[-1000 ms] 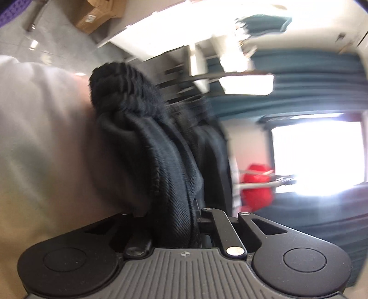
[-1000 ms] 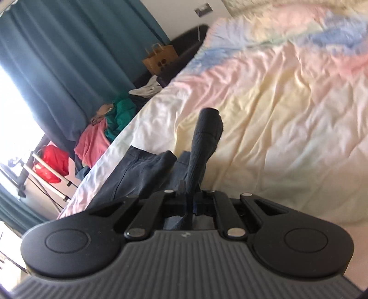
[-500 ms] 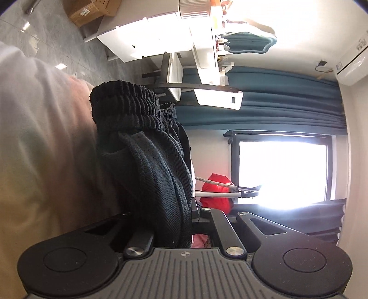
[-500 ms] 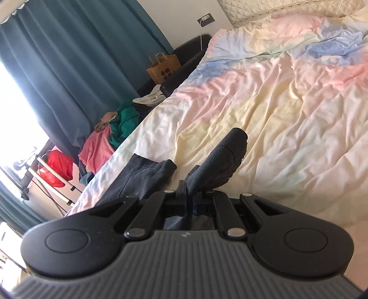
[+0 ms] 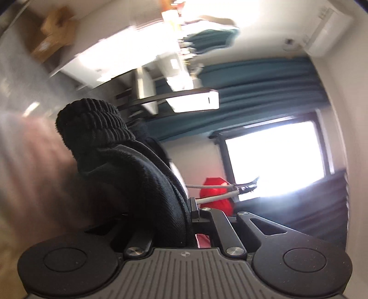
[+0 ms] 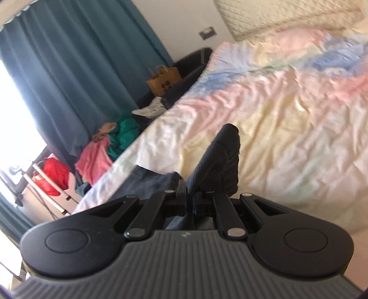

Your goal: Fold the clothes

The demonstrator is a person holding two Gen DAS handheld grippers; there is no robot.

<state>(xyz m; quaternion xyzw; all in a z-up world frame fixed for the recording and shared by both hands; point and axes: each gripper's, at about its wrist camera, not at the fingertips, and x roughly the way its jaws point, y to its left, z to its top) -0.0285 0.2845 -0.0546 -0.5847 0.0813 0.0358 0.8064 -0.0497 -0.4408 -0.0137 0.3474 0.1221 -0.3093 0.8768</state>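
1. The bed [image 6: 287, 115] fills most of my right view, its wrinkled cover in pale pink, yellow and blue, with a quilted pillow [image 6: 287, 18] at the far end.
2. Teal curtains [image 6: 80, 64] hang beside the bed, next to a bright window [image 5: 273, 158].
3. A heap of clothes [image 6: 110, 147], pink and green, lies on the floor between curtain and bed, with a brown paper bag [image 6: 164, 80] further back and something red [image 6: 55, 176] on a metal rack near the window.
4. Dark grey trousers [image 6: 147, 184] lie at the bed's near edge, just beyond my right tool.
5. My left gripper [image 5: 181, 220] is clamped on a thick fold of black clothing [image 5: 128, 165]; its ribbed cuff bunches up above the jaws. This view is blurred.
6. My right gripper [image 6: 189, 197] is closed tight on a dark grey piece of fabric [image 6: 218, 161] that stands up over the bed cover. I cannot tell whether it belongs to the trousers.
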